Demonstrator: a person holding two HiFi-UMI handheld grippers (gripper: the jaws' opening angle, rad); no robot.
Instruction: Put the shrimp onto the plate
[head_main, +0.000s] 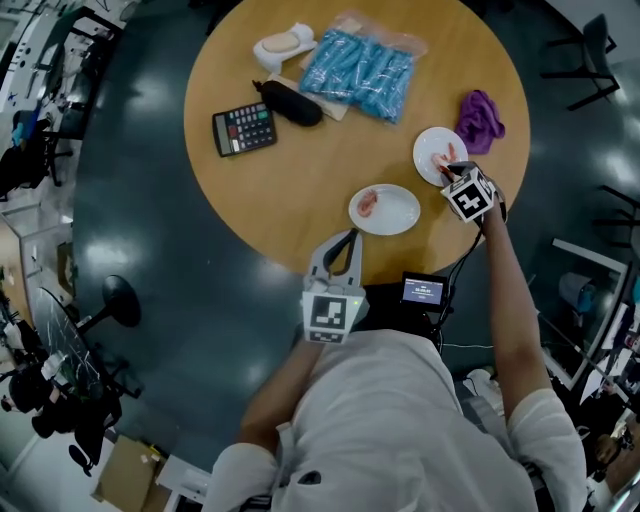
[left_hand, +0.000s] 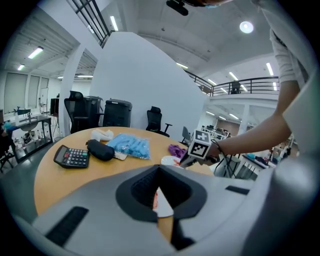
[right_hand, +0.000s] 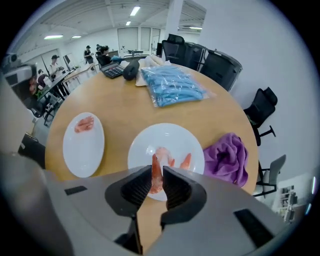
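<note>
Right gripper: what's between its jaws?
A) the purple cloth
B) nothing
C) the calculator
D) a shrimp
D: in the right gripper view, the right gripper has its jaws closed on a shrimp. It is above the white plate that sits beside the purple cloth.

Holds left gripper at the near edge of the table, close to the torso, tipped slightly down, jaws together with nothing between. Bends left arm sharply at the elbow. Stretches right arm nearly straight toward the table's right side. Points right gripper steeply down over the table, jaws pinching a shrimp between the pads.
</note>
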